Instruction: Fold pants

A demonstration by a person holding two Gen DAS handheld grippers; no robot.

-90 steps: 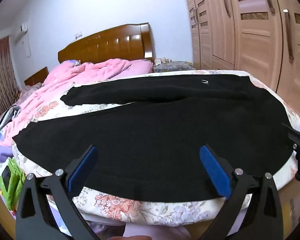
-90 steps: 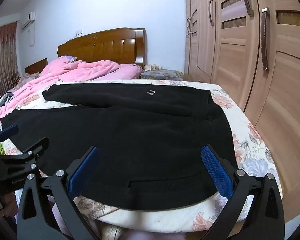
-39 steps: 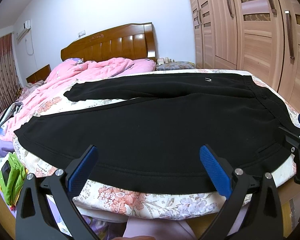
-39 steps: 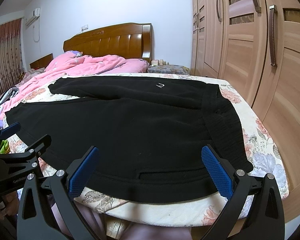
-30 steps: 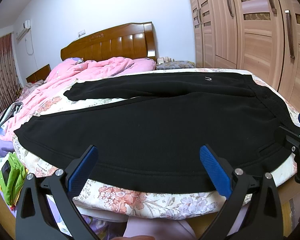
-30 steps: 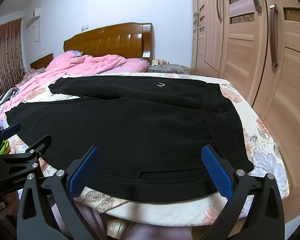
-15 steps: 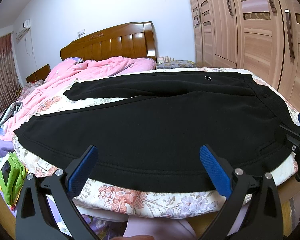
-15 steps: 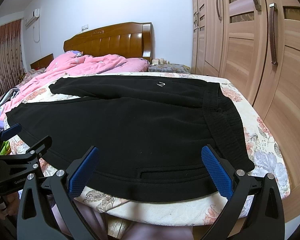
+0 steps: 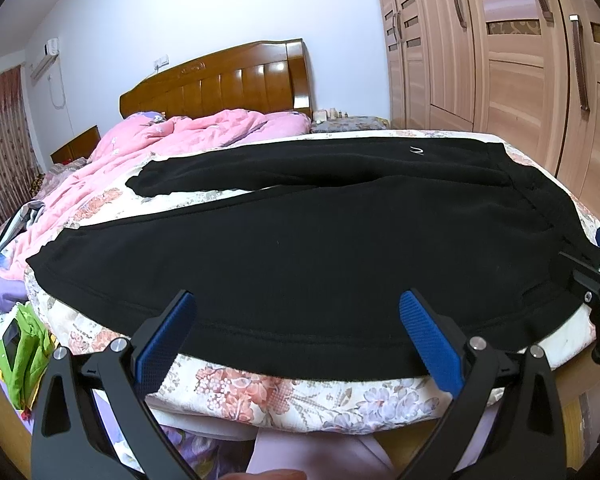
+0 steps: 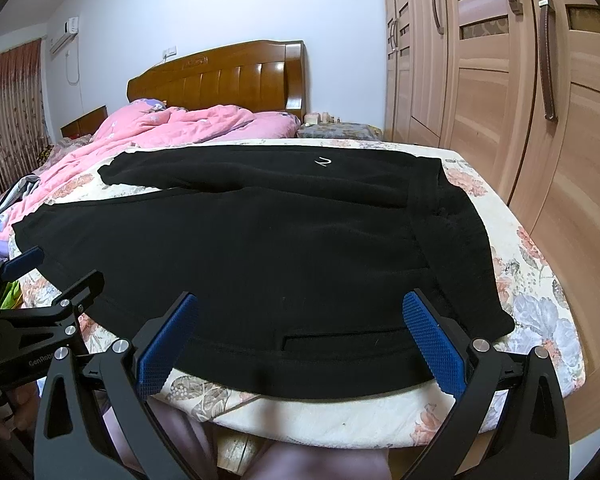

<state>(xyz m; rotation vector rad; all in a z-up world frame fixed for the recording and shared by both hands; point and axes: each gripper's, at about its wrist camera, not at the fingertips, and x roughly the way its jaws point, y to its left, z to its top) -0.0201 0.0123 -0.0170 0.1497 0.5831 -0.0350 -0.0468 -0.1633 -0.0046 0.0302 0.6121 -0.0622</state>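
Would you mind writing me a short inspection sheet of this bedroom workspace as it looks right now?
Surface: floral bedsheet on a bed, near edge in view.
Job's things: black pants spread flat, legs apart, waistband toward the wardrobe side; not yet folded.
Clutter: pink quilt bunched at the head end; green item beside the bed.
Grippers: left gripper open at the near hem, holding nothing; right gripper open near the waistband corner, holding nothing.
Cables: nothing seen.
Surroundings: wooden headboard, wardrobe, curtain.
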